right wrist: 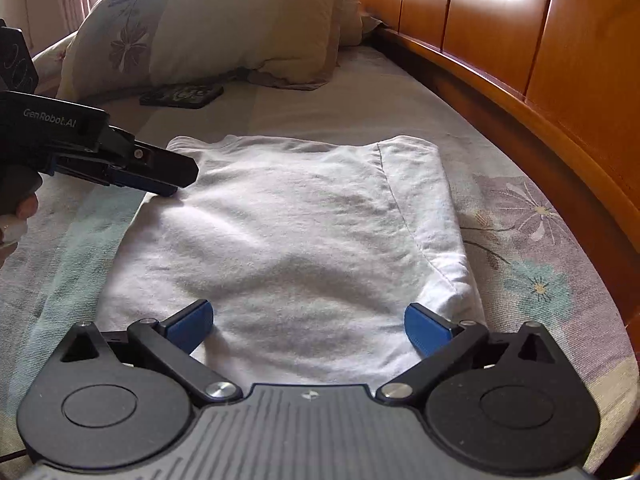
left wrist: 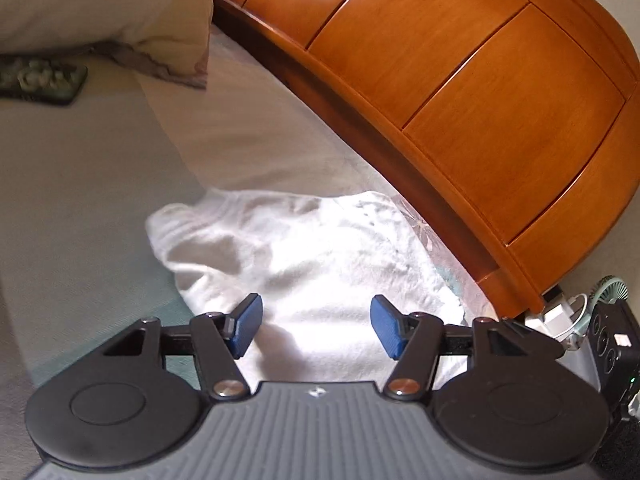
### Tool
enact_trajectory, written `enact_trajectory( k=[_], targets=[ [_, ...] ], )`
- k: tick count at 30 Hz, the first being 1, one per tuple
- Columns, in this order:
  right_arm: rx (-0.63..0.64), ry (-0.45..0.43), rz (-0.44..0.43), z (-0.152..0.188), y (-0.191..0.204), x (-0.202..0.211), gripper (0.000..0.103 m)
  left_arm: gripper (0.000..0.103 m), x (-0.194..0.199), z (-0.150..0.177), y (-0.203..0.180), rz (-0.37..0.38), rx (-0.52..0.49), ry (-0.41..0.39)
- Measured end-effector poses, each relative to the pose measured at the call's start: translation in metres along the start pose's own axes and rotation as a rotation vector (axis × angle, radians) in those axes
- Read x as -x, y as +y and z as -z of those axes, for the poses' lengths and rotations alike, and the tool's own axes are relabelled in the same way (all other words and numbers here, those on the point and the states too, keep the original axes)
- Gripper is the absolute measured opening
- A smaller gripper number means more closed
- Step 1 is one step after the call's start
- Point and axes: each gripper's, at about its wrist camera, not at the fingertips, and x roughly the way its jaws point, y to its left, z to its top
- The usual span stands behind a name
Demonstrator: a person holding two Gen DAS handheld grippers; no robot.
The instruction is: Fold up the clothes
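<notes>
Lying flat on the floral bedsheet (right wrist: 540,240), the folded white cotton T-shirt (right wrist: 288,240) sits beneath both wide-open, empty grippers, left gripper (left wrist: 316,326) and right gripper (right wrist: 308,328).

The folded shirt (right wrist: 288,240) lies on the bed (right wrist: 540,264), left of the headboard (right wrist: 560,60); the pillow (right wrist: 208,24) and phone (right wrist: 182,95) lie beyond the shirt.

Bare bed (right wrist: 304,108) lies beyond the shirt (right wrist: 288,232); headboard (right wrist: 520,52) walls frame right, pillow (right wrist: 208,24) blocks upper left.
</notes>
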Motion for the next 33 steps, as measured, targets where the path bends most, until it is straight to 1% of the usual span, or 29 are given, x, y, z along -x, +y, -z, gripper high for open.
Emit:
enact_trajectory(
  k=[1, 3, 5, 6, 8, 10, 11, 12, 14, 16, 17, 19, 20, 21, 23, 24, 25, 27, 29, 31, 33],
  targets=[
    [0.015, -0.02, -0.007, -0.003, 0.004, 0.001, 0.103, 0.066, 0.014, 0.0, -0.006, -0.039, -0.06, -0.032],
    [0.049, -0.06, -0.023, -0.01, 0.015, -0.004, 0.103, 0.079, 0.034, 0.002, -0.012, -0.08, -0.14, -0.055],
    [0.055, -0.066, -0.056, -0.015, 0.022, -0.016, 0.103, 0.083, 0.045, 0.009, -0.012, -0.13, -0.222, -0.044],
    [0.046, -0.045, -0.067, -0.015, 0.023, -0.025, 0.103, 0.083, 0.051, 0.015, -0.012, -0.166, -0.257, -0.038],
    [0.058, -0.037, -0.038, -0.014, 0.026, -0.034, 0.103, 0.088, 0.062, 0.027, -0.009, -0.247, -0.303, -0.01],
    [0.059, -0.025, -0.028, -0.019, 0.027, -0.03, 0.103, 0.088, 0.073, 0.043, -0.001, -0.323, -0.324, 0.018],
    [0.058, -0.03, -0.03, -0.023, 0.026, -0.027, 0.103, 0.088, 0.08, 0.05, 0.003, -0.347, -0.326, 0.022],
    [0.057, -0.056, -0.025, -0.029, 0.023, -0.023, 0.103, 0.089, 0.086, 0.057, 0.007, -0.362, -0.322, 0.019],
    [0.041, -0.108, 0.037, -0.046, 0.014, -0.022, 0.103, 0.093, 0.098, 0.067, 0.012, -0.375, -0.296, 0.012],
    [0.016, -0.121, 0.11, -0.063, -0.002, -0.035, 0.103, 0.094, 0.109, 0.078, 0.015, -0.384, -0.264, 0.006],
    [0.009, -0.088, 0.139, -0.067, -0.01, -0.049, 0.103, 0.094, 0.114, 0.083, 0.016, -0.388, -0.248, 0.002],
    [-0.006, 0.008, 0.19, -0.072, -0.026, -0.081, 0.103, 0.094, 0.125, 0.093, 0.019, -0.396, -0.216, -0.004],
    [-0.024, 0.024, 0.189, -0.072, -0.031, -0.088, 0.103, 0.094, 0.13, 0.098, 0.021, -0.4, -0.2, -0.008],
    [-0.048, 0.022, 0.173, -0.072, -0.035, -0.089, 0.103, 0.094, 0.136, 0.103, 0.023, -0.405, -0.184, -0.011],
    [-0.09, 0.022, 0.157, -0.073, -0.039, -0.086, 0.103, 0.094, 0.146, 0.109, 0.021, -0.427, -0.192, -0.022],
    [-0.101, 0.012, 0.162, -0.074, -0.034, -0.076, 0.103, 0.094, 0.15, 0.111, 0.02, -0.441, -0.205, -0.027],
    [-0.102, -0.006, 0.141, -0.071, -0.027, -0.065, 0.103, 0.094, 0.153, 0.113, 0.018, -0.459, -0.217, -0.035],
    [-0.092, -0.045, 0.073, -0.063, -0.012, -0.042, 0.103, 0.094, 0.159, 0.116, 0.014, -0.495, -0.23, -0.057],
    [-0.058, -0.019, 0.053, -0.052, 0.005, -0.037, 0.103, 0.095, 0.163, 0.119, 0.01, -0.525, -0.229, -0.085],
    [-0.021, 0.029, 0.073, -0.04, 0.018, -0.043, 0.103, 0.096, 0.167, 0.121, 0.005, -0.537, -0.228, -0.098],
    [0.0, 0.062, 0.103, -0.03, 0.028, -0.044, 0.103, 0.096, 0.172, 0.122, -0.002, -0.533, -0.234, -0.09]
  ],
)
